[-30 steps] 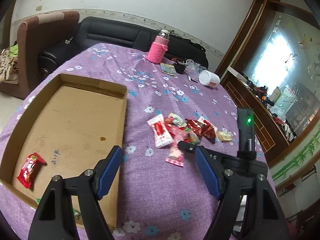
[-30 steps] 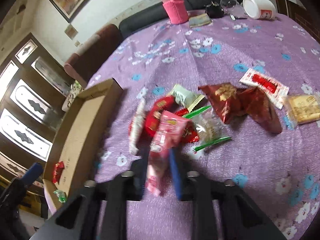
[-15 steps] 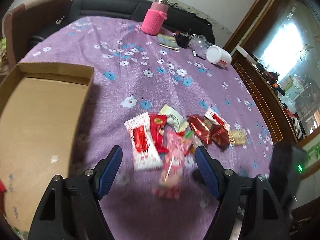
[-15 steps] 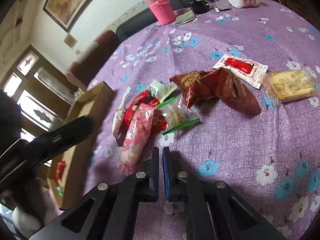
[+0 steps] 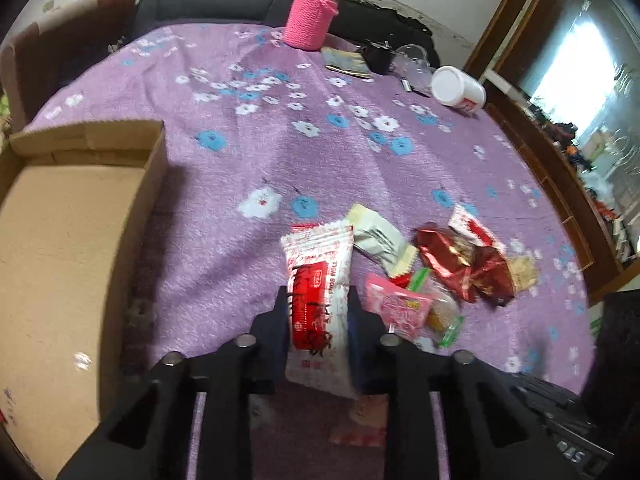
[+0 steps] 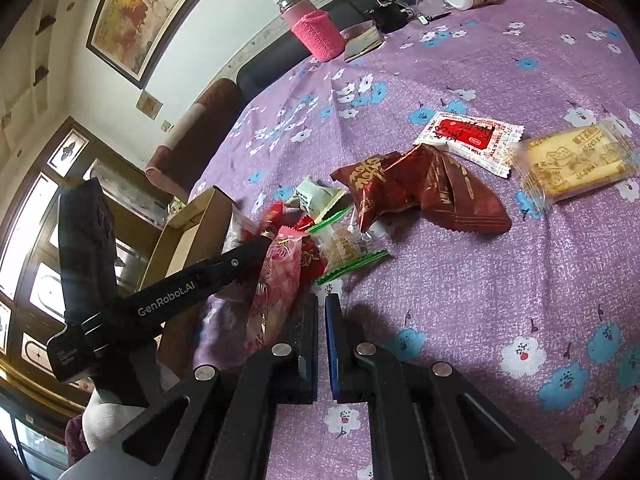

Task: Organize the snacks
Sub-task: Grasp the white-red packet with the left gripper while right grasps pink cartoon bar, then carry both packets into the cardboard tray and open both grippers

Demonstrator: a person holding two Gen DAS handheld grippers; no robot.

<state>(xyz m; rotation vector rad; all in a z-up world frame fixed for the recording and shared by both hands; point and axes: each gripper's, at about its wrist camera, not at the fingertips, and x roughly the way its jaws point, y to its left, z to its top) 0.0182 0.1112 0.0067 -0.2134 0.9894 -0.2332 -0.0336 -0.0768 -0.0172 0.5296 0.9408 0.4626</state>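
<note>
- The left gripper [image 5: 318, 312], at the lower centre of its view, has just been closing its jaws and now clamps a white-and-red snack packet [image 5: 318, 280] between them.
- That packet stands on the purple flowered tablecloth [image 5: 240, 160], at the left edge of the snack pile [image 5: 432, 272].
- The cardboard tray [image 5: 60, 240] fills the left side (its near wall is just beside the gripper).
- The right gripper [image 6: 321, 344], lower centre of its view, is clenched on nothing; a pink packet [image 6: 276, 280] lies just left of it.
</note>
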